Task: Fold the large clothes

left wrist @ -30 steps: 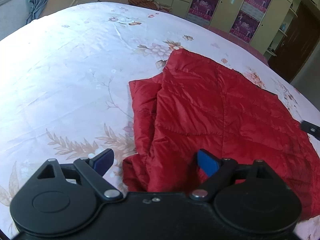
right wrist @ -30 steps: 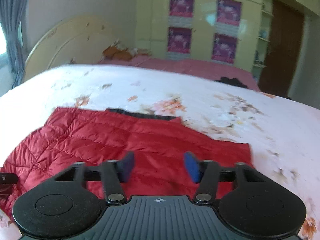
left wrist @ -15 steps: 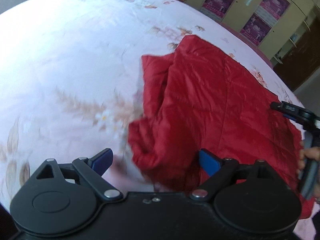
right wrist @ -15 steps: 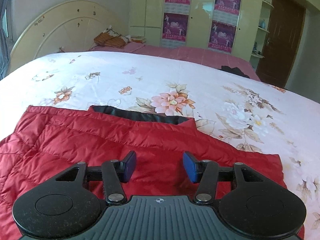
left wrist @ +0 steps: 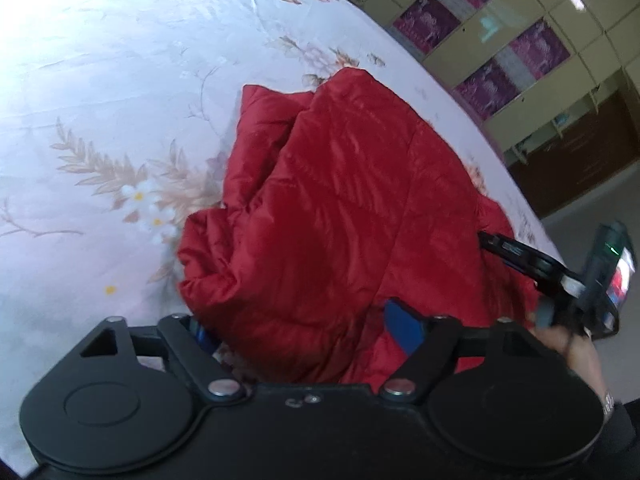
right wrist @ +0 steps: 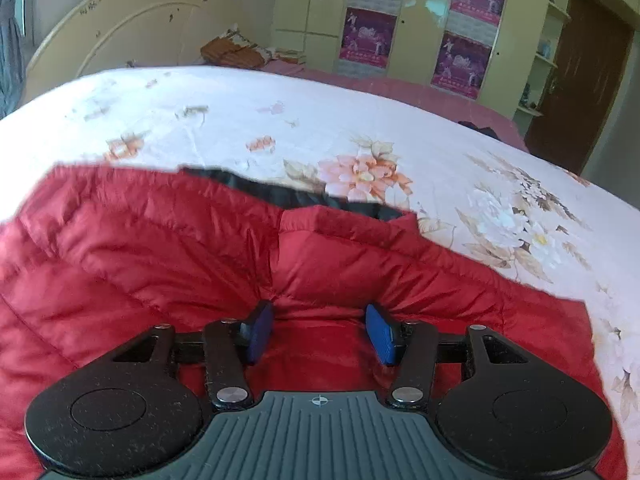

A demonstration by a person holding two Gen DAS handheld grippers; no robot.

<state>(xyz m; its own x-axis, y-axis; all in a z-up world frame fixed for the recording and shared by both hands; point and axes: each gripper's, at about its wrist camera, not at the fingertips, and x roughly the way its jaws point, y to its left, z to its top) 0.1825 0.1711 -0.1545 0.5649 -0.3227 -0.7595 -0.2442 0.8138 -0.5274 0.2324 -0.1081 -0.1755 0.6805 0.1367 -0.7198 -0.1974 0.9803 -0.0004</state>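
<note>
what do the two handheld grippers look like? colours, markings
Left gripper: matte black body, two round discs, silver pivot screws, blue pads. Right gripper: same black linkage and blue ribbed pads, grey ridged plate with a small crosshair mark. In the left view it carries a camera with a lit screen.

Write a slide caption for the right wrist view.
Right hand-held gripper pressed into the red quilted jacket on the floral bedsheet.
</note>
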